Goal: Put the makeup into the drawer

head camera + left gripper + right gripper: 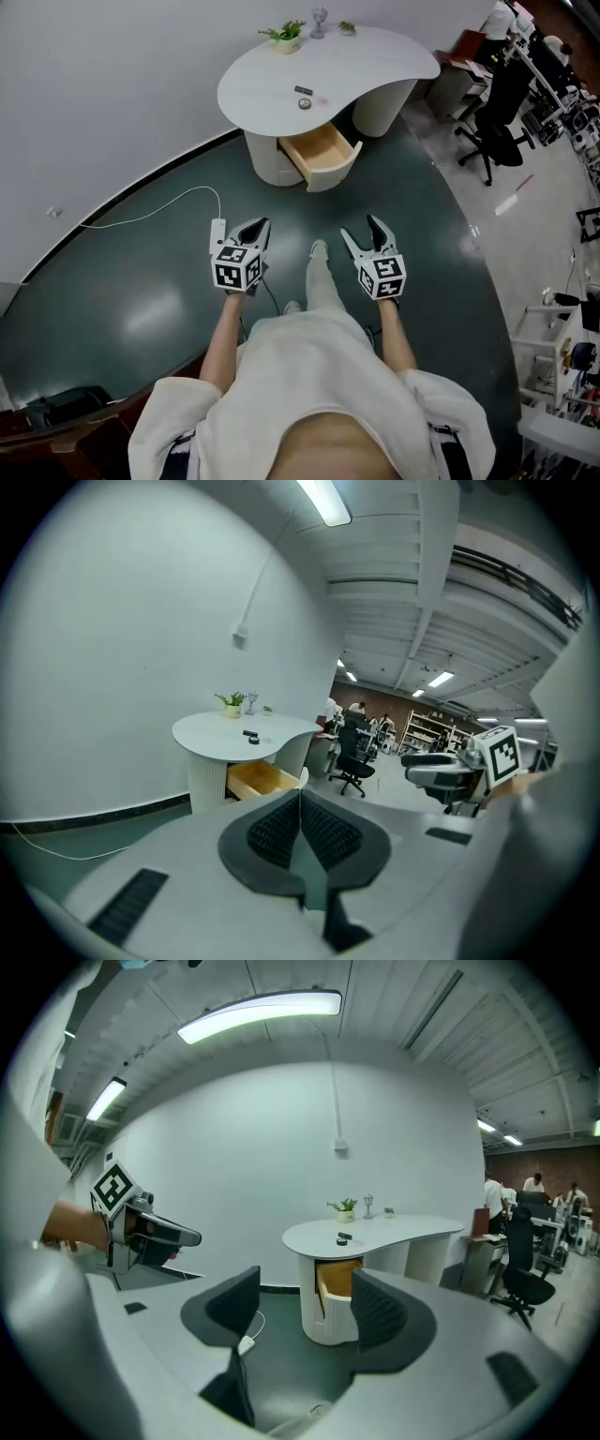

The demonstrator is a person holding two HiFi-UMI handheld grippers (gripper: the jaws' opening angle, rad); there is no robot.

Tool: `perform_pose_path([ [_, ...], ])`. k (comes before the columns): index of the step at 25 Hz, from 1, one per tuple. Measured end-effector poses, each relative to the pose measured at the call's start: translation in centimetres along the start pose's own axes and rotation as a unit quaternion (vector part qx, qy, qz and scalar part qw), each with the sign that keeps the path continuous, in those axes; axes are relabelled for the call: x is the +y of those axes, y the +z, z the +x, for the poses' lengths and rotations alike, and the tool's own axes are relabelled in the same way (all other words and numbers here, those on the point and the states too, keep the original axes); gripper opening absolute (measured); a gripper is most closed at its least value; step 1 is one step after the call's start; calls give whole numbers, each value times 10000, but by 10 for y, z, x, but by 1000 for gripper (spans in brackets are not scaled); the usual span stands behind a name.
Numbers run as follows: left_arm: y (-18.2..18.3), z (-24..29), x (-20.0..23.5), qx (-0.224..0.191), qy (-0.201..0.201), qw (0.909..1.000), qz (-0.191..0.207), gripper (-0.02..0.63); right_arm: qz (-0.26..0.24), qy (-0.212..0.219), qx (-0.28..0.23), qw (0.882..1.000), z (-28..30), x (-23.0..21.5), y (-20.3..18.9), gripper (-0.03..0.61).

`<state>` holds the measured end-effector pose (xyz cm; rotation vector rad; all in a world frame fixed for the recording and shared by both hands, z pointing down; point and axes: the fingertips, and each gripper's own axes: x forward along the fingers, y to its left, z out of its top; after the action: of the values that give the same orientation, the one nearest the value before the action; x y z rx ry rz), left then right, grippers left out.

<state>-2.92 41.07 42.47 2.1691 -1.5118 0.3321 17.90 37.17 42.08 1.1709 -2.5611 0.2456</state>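
On desk (375, 52), two makeup items (305, 103), one drawer (319, 148)

a staged corner inside a big open lab or workshop-office. ahead of the left claw (253, 230) and the right claw (361, 227), a curved white backdrop wall (112, 84) meets a dark green floor (122, 300). against that wall stands a white kidney-shaped surface (375, 56) with its drawer (323, 150) open and a small potted plant (286, 36) at its far edge, like a mock dressing room. off to the right of the right claw the set ends. there lie pale floor (544, 216), a black office chair (492, 136), benches crowded with equipment (562, 84), metal shelving racks (427, 731), a brick wall (553, 1162) and people (534, 1183) far off. overhead run strip lights (258, 1012) and bare ceiling beams (506, 569).
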Motion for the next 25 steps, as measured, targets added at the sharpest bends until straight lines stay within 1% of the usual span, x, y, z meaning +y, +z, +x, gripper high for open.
perform_pose_path([
  [6,34,61,30,-2,77,10000,63,12,-7,96,-60,9999,65,-41,13,287],
  [11,77,127,56,26,114,9999,77,12,-35,238,-69,9997,132,-83,38,287],
  [19,139,215,83,165,265,9995,51,12,-76,537,8,9985,216,-150,74,287],
  [25,179,268,105,161,447,9989,5,12,-93,811,51,9967,276,-185,93,287],
])
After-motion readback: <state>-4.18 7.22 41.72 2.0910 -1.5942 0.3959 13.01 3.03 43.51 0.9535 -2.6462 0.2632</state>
